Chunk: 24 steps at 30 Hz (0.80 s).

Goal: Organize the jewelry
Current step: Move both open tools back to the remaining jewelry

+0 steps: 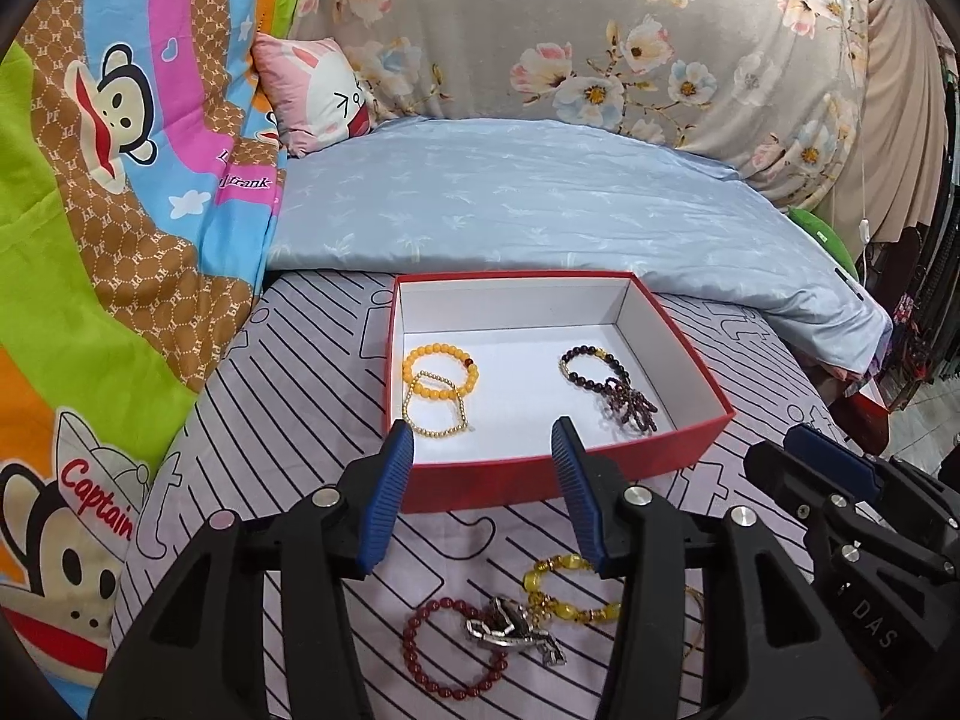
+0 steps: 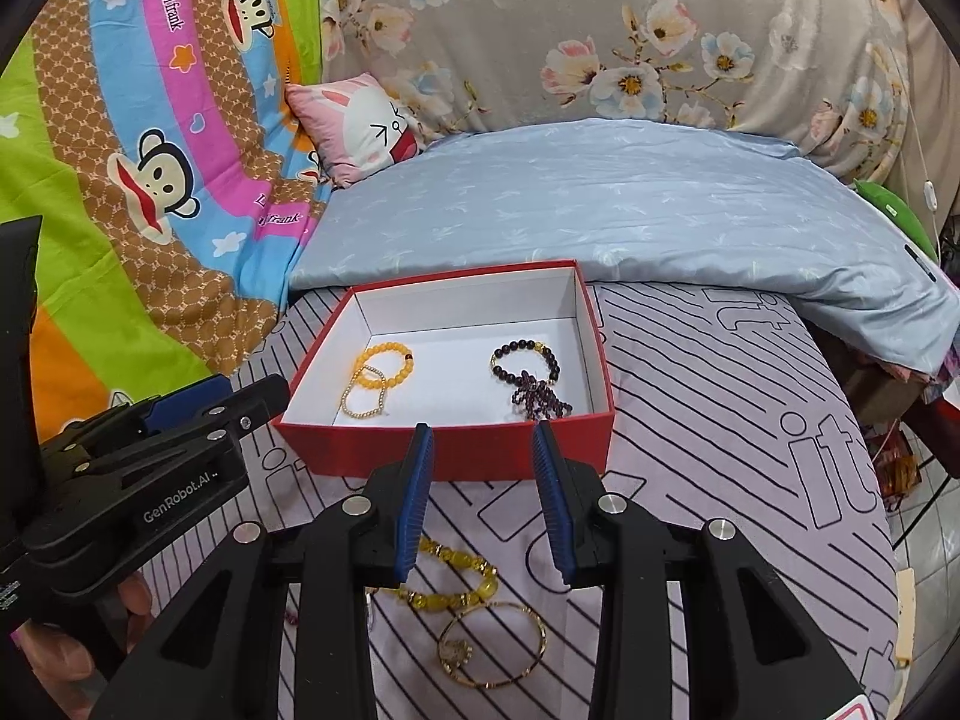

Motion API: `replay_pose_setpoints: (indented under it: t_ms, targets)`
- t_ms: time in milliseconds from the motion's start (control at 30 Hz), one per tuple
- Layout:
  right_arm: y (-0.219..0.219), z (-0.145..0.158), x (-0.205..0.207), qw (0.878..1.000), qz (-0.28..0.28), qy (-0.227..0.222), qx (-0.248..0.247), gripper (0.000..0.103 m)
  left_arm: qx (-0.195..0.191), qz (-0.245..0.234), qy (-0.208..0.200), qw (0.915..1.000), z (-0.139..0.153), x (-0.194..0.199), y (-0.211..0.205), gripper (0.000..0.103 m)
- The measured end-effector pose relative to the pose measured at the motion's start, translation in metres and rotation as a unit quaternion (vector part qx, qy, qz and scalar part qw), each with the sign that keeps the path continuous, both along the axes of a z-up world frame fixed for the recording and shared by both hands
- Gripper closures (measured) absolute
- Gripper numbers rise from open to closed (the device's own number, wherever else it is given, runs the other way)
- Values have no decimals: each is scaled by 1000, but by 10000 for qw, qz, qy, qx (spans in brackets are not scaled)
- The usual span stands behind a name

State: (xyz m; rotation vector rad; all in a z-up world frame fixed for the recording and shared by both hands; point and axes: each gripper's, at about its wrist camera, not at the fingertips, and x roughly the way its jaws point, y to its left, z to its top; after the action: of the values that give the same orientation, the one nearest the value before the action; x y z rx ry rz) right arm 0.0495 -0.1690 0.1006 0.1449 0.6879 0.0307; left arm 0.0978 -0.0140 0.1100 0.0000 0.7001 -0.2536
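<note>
On the striped bed sheet, your right gripper and left gripper hang wide open, empty; lower squarely over the gold bangle, lift it into the red box.

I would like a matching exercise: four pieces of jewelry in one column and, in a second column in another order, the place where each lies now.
Things:
1. orange bead bracelet
2. dark purple bead bracelet
3. red bead bracelet
4. thin gold bangle

Places:
A. on the striped sheet, beside the silver piece
B. right part of the red box
C. on the sheet, under the right gripper
D. left part of the box

Pairs: 1-D, 2-B, 3-A, 4-C
</note>
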Motion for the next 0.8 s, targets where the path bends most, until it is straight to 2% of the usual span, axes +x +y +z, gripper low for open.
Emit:
replay_pose_setpoints:
  t_ms: [200, 300, 500, 600, 667, 800]
  targets:
    - [0, -1, -18, 10000, -48, 13, 25, 69, -6, -10, 60, 10000, -3, -14, 5, 57]
    - [-3, -5, -28, 9999, -114, 43, 10, 62, -7, 42, 105, 9999, -8, -22, 13, 51]
    - [-14, -27, -47, 9993, -240, 295, 48, 61, 6, 192, 375, 9991, -32, -32, 33, 48]
    - [-16, -40, -55, 9986, -274, 447, 62, 60, 22, 233, 505, 9984, -46, -38, 41, 39]
    - [-17, -49, -61, 9981, -286, 543, 74, 56, 76, 253, 548, 9982, -53, -42, 44, 37]
    - [-14, -63, -67, 9971, -289, 697, 122, 55, 102, 272, 662, 9974, -67, -53, 49, 35]
